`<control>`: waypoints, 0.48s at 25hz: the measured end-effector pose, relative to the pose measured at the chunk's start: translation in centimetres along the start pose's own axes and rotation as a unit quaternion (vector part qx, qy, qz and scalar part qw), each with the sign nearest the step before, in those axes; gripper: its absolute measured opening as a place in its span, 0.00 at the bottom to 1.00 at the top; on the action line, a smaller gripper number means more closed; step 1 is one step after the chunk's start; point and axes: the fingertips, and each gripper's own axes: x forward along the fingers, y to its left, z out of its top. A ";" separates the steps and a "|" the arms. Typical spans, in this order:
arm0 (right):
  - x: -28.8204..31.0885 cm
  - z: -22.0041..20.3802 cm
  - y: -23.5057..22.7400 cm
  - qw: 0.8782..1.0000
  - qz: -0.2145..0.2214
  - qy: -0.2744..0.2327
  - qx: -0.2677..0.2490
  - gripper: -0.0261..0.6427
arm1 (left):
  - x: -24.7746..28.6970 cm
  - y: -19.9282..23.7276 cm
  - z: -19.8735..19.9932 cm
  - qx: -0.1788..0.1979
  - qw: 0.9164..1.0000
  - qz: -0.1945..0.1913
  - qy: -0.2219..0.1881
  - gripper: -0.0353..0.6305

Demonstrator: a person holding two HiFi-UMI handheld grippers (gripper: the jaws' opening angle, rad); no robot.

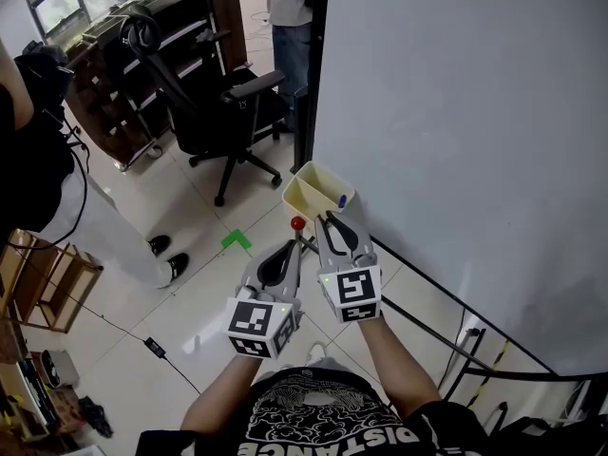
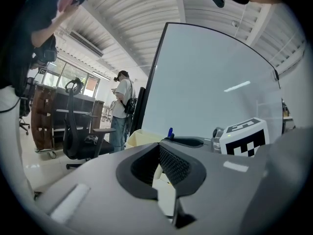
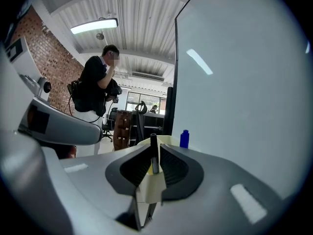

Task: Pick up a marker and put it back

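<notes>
The right gripper (image 3: 155,154) pinches a black marker (image 3: 154,147) near the box (image 1: 302,186); the left gripper (image 2: 159,153) is pressed together, empty. Only putting it back seems left.

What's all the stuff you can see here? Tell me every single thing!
whiteboard: one, white, on the right
tray: one, cream, at the whiteboard's lower corner
blue marker: one, blue cap, sticking up from the tray
black marker: one, black, between the right gripper's jaws
red ball: one, red, just below the tray
office chair: one, black, on the tiled floor
green patch: one, green, on the floor
wooden shelves: one unit, brown, behind the chair
other people: two, one by the whiteboard's edge, one at far left
left hand-held gripper: one, grey, jaws together, empty
right hand-held gripper: one, grey, at the tray, shut on the black marker
</notes>
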 end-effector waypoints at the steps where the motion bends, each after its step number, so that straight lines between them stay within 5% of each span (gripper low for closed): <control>1: 0.0 0.0 0.1 1.000 0.000 0.000 0.000 0.08 | -0.1 0.0 -0.1 0.000 1.000 0.000 0.000 0.06; 12: -1.0 0.9 0.3 1.000 -0.006 -0.009 0.001 0.12 | -0.8 -0.7 -0.1 0.004 1.000 -0.008 0.000 0.06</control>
